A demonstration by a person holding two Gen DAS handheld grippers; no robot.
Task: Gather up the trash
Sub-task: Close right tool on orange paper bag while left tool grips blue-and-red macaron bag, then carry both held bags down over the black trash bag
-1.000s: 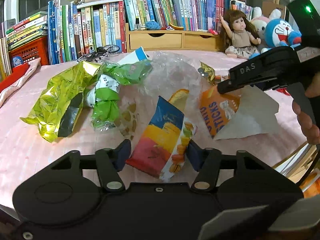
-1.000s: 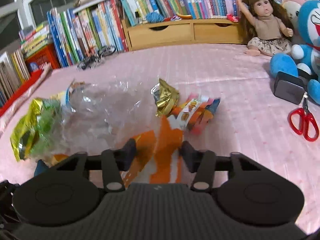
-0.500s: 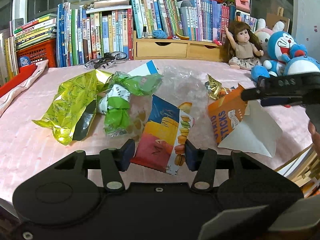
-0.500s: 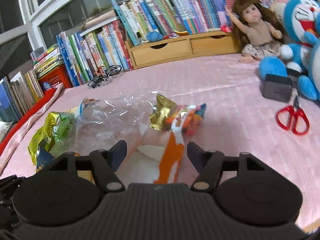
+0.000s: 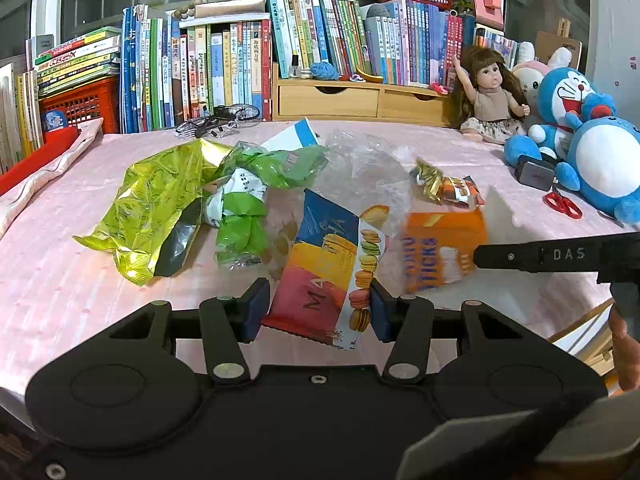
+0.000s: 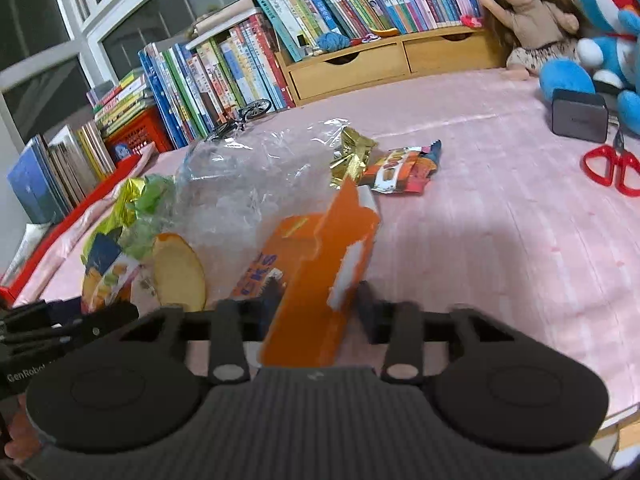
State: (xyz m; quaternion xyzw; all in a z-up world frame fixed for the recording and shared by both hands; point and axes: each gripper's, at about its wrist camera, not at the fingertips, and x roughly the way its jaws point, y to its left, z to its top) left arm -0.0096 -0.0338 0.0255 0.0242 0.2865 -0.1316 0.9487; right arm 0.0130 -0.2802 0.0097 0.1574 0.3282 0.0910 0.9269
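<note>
The torn orange cardboard snack box (image 6: 320, 280), lying near the pink-covered bench's (image 6: 500, 220) near edge, is being pinched by the closing right claw (image 6: 316, 312), which was spread wide moments ago, while the left claw (image 5: 316, 312) is gripping the macaron wrapper (image 5: 332, 276).

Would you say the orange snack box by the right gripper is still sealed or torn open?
Torn open: the orange snack box has a ragged edge showing white card, and its loose flap sticks up between the closing right gripper fingers.

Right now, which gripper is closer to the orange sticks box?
Right. The right gripper has the orange box between its closing fingers. The left gripper sits off to the box's side, clamped on the macaron packet.
</note>
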